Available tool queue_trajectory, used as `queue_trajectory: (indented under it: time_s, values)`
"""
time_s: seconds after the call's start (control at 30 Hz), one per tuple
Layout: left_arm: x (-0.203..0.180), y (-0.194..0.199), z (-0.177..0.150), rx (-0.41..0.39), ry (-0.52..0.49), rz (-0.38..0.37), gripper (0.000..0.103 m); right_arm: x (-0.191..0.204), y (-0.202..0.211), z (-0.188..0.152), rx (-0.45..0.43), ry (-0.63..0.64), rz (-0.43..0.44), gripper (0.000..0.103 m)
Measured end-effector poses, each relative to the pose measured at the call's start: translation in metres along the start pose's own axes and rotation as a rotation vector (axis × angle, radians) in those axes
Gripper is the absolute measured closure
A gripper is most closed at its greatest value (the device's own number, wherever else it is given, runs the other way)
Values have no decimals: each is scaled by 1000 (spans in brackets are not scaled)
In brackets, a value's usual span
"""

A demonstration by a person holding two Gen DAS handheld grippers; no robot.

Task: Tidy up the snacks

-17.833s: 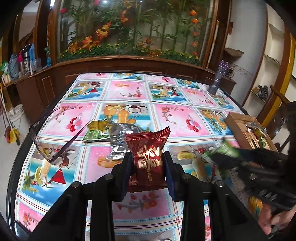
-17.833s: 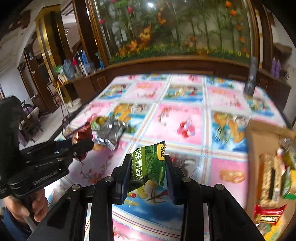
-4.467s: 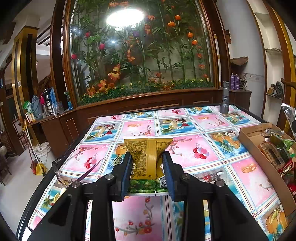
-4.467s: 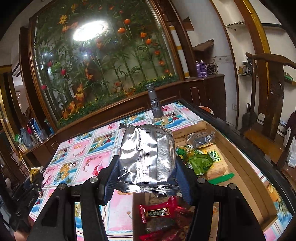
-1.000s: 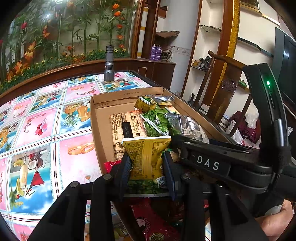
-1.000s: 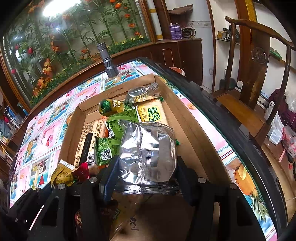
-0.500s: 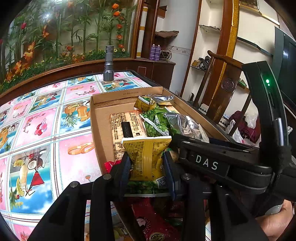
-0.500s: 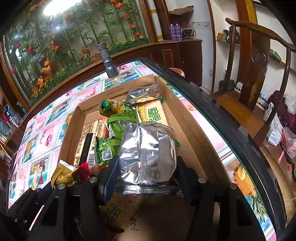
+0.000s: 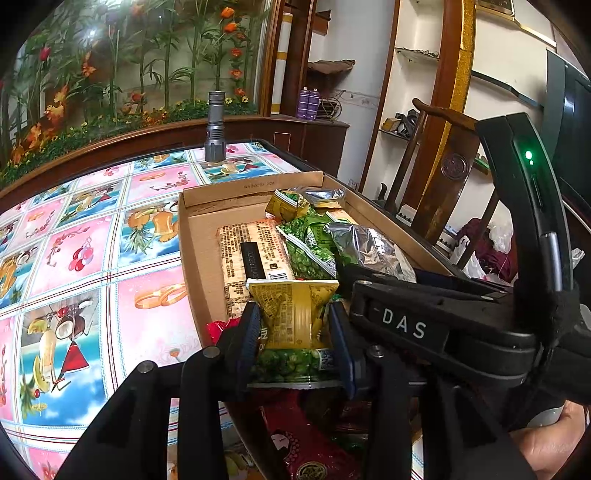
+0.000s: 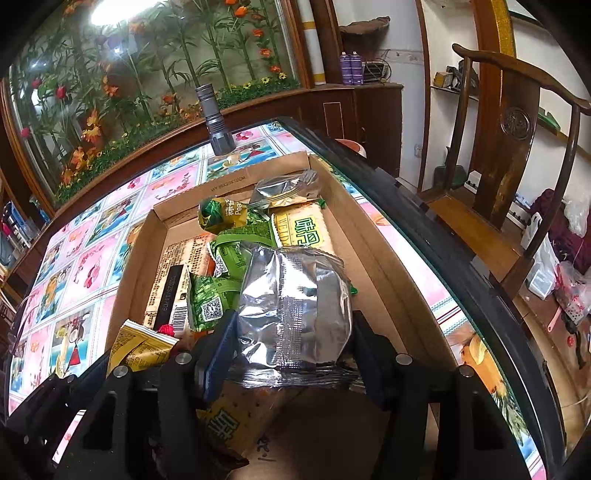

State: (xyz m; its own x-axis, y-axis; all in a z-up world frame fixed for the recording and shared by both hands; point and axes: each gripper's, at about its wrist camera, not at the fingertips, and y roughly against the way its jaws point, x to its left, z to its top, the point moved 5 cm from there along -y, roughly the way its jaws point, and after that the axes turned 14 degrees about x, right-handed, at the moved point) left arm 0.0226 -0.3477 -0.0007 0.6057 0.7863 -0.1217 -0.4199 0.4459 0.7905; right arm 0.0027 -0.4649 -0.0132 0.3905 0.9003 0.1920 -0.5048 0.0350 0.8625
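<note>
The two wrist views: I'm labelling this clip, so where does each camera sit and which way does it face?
Left wrist: rides the left tool, facing along the cardboard box toward the flashlight; shows its fingers clamping a yellow packet, plus the right tool and the person's hand.
Right wrist: rides the right tool, over the same box, clamping a silver packet; the left tool shows at lower left.
Shared: box, flashlight, yellow packet, wooden chair.

A round ceiling lamp's reflection [image 10: 122,9] is glaring top-left; fisheye edges are bending and darkening, details staying sharp.
</note>
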Motion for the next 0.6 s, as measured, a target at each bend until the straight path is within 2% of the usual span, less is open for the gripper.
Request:
queue_trajectory:
  time_s: [0.23, 0.43, 0.5, 0.6]
  values:
    - [-2, 0, -1, 0, -7, -3, 57, -2, 0, 2, -3, -4, -5, 38]
    - [-3, 5, -3, -17, -3, 3, 37, -4, 9, 4, -40, -8, -17, 29]
    - [-3, 7, -3, -22, -7, 6, 26, -6, 12, 5, -54, -11, -25, 26]
    - [-5, 10, -4, -36, -19, 4, 22, -5, 18, 4, -77, -21, -29, 25]
